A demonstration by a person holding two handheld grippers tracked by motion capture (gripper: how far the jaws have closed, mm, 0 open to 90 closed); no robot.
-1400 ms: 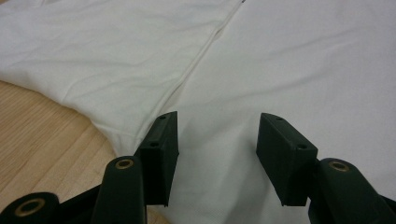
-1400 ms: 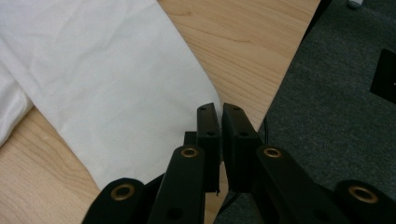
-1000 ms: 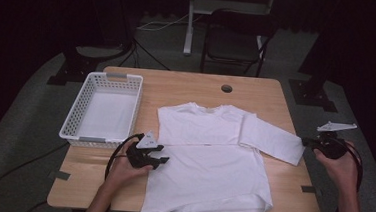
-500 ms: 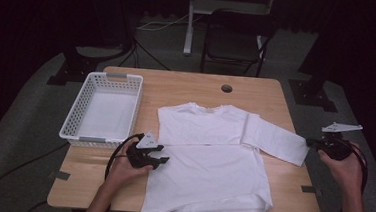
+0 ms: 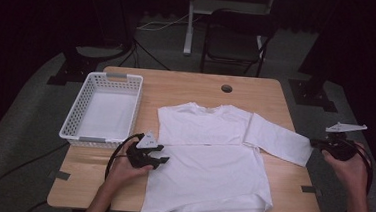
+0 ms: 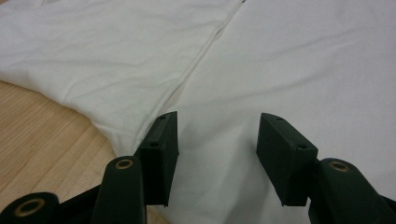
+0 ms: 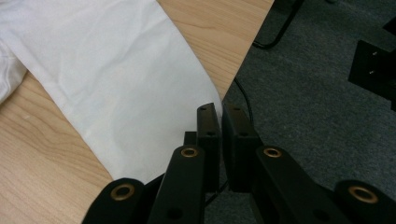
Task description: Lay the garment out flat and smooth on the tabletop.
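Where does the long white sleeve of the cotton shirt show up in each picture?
High view: the long white sleeve slants from centre toward the right table edge.
Left gripper view: a folded sleeve lies upper left.
Right gripper view: the sleeve lies upper left.
Shared landmark: light wooden table.

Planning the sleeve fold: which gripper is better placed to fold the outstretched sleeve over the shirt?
Right. The right gripper sits at the sleeve's cuff, apparently pinching its edge; the left gripper is open at the shirt's far side.
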